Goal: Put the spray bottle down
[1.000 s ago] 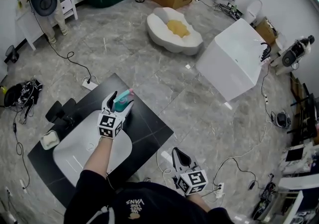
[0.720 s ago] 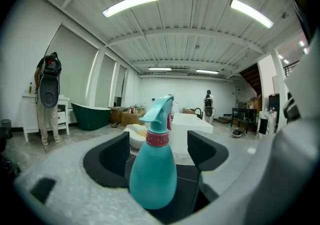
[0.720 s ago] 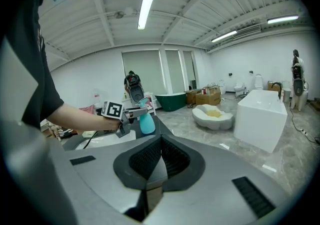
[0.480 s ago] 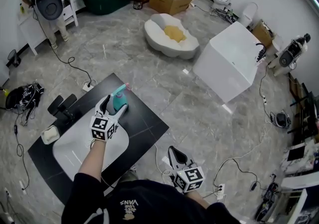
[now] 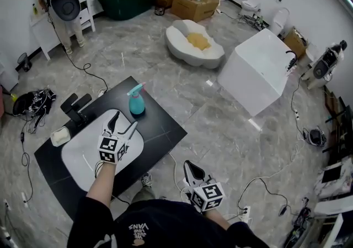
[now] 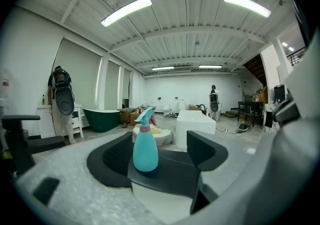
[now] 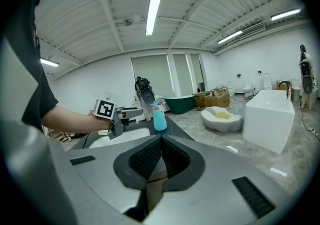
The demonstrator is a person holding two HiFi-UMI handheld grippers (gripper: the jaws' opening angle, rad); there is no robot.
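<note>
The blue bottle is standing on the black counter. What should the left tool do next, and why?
Probably draw the left gripper back toward the person. The spray bottle stands upright on the black counter, apart from the open fingers and beyond their tips, so there seems nothing left to hold.

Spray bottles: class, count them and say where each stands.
1: the spray bottle stands upright on the black slab, ahead of the open left gripper. No others show.
</note>
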